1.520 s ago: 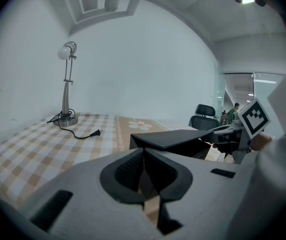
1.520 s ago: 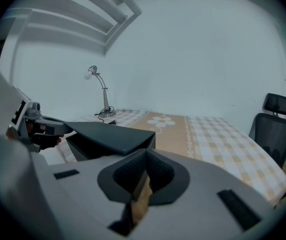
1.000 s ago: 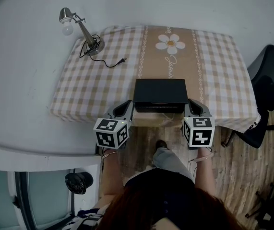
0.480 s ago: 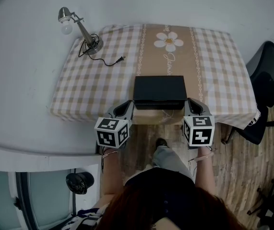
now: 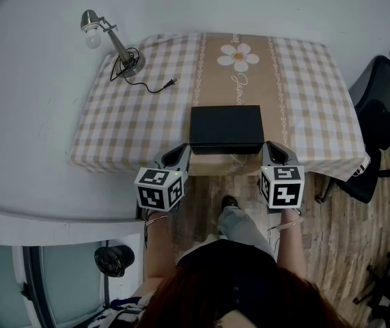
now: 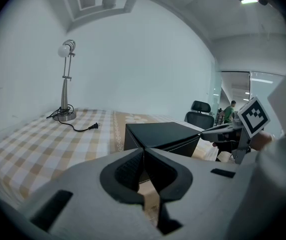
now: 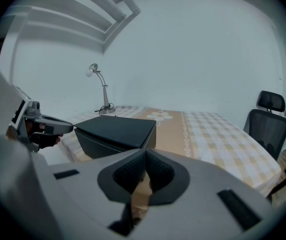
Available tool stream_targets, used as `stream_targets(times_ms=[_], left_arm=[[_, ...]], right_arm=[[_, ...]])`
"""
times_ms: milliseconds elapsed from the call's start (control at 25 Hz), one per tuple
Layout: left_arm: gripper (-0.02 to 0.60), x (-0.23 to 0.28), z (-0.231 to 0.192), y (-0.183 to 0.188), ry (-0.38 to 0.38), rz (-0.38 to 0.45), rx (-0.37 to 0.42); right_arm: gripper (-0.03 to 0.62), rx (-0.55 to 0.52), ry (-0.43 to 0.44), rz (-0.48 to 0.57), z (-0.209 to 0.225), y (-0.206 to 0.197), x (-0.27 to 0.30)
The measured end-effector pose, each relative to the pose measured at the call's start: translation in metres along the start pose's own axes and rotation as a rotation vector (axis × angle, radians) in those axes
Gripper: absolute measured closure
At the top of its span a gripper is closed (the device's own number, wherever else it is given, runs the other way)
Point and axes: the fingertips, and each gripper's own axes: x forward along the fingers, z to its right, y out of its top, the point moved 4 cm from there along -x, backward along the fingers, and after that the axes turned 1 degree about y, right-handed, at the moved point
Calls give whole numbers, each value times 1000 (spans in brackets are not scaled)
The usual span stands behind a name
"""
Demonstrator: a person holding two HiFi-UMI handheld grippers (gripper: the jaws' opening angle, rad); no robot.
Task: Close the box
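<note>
Flat, matte black rectangular box [image 5: 226, 128] is sitting on the checked-cloth surface [image 5: 126, 121]; left gripper [image 5: 181, 150] and right gripper [image 5: 271, 149] are flanking its near corners, fingers pressed together.

No writing is legible; the cursive script [image 5: 238, 82] on the table runner [image 5: 215, 80] is too small.
</note>
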Motion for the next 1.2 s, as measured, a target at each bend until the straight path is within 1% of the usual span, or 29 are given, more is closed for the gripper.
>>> stream_targets(times_ms=[320, 480, 800, 1200], left_arm=[[554, -4, 3, -2, 2, -1, 6], [554, -10, 7, -2, 2, 5, 13], [554, -32, 17, -3, 0, 34, 22], [554, -62, 29, -5, 8, 77, 28]], right_arm=[[577, 9, 14, -9, -3, -10, -1], [577, 13, 18, 6, -6, -10, -6], [577, 74, 47, 79, -20, -1, -29], [577, 52, 83, 160, -40, 4, -58]])
